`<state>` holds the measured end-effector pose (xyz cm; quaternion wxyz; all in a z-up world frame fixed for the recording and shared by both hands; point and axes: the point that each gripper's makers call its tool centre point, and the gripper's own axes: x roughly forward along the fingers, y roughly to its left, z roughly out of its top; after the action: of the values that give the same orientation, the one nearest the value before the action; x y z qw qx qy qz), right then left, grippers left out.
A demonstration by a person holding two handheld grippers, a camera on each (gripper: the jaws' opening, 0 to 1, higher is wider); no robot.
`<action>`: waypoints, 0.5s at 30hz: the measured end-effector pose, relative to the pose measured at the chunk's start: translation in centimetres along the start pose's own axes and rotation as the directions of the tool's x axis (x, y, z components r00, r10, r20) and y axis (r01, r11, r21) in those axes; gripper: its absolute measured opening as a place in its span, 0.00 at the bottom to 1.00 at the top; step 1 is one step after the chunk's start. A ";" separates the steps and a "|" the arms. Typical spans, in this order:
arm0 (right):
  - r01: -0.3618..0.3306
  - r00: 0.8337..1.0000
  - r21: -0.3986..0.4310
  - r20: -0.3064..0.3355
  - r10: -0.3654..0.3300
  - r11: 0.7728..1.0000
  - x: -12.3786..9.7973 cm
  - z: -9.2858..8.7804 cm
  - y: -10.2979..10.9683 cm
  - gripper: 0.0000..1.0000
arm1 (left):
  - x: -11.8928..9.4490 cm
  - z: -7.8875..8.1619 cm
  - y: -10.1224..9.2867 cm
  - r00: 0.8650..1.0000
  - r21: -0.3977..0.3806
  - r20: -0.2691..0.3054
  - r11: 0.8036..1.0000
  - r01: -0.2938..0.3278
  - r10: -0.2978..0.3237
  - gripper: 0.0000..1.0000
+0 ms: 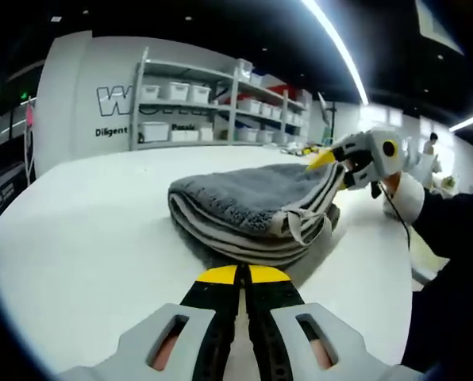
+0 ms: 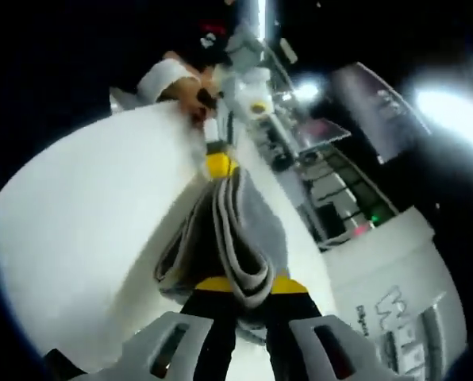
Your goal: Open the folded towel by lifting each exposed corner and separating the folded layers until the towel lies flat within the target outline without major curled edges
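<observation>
— Where is the towel (image 1: 256, 210)?

— Folded, grey with pale striped edges, on the white table (image 1: 86, 238). In the left gripper view it lies dead centre, its stacked folds facing me just past my left gripper (image 1: 243, 275), a loose loop hanging at 4 o'clock of the pile.

— And that left gripper?

— Jaws pressed together, yellow tips meeting at 6 o'clock, right at the towel's near edge. Whether any cloth is caught between them, I cannot tell.

— The right one?

— My right gripper (image 1: 325, 159) comes into the left gripper view at 2 o'clock, its yellow tip at the towel's far top corner. In the right gripper view, the right gripper (image 2: 243, 286) holds the towel (image 2: 236, 230): the striped layers run down between the jaws at 6 o'clock, and the cloth stretches away toward 12, where the left gripper (image 2: 219, 164) sits at its other end.

— Anything behind?

— Shelves (image 1: 213, 103) of white bins stand at 12 o'clock in the left gripper view, against a wall with lettering. A strip light (image 1: 336, 51) runs across the dark ceiling at 1 o'clock.
</observation>
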<state>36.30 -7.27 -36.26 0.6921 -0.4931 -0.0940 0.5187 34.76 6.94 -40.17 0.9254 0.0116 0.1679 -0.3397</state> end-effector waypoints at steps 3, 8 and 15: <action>-0.009 0.999 0.080 0.037 0.006 0.997 0.1 0.6 -0.2 0.04 | 0.0 0.0 0.0 1.000 -0.003 -0.001 1.000 -0.003 0.003 0.02; -0.085 0.995 0.340 0.082 0.061 0.937 0.1 1.1 -1.0 0.03 | 0.0 0.0 0.0 1.000 0.005 0.000 1.000 -0.007 0.007 0.02; -0.167 0.975 0.570 0.218 0.048 0.805 0.3 1.2 -3.6 0.03 | -0.1 0.0 0.1 1.000 0.006 0.003 1.000 -0.010 0.010 0.02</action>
<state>37.92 -6.25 -32.96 0.7669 -0.2086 0.0317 0.6061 34.74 7.05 -40.16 0.9272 0.0149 0.1655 -0.3356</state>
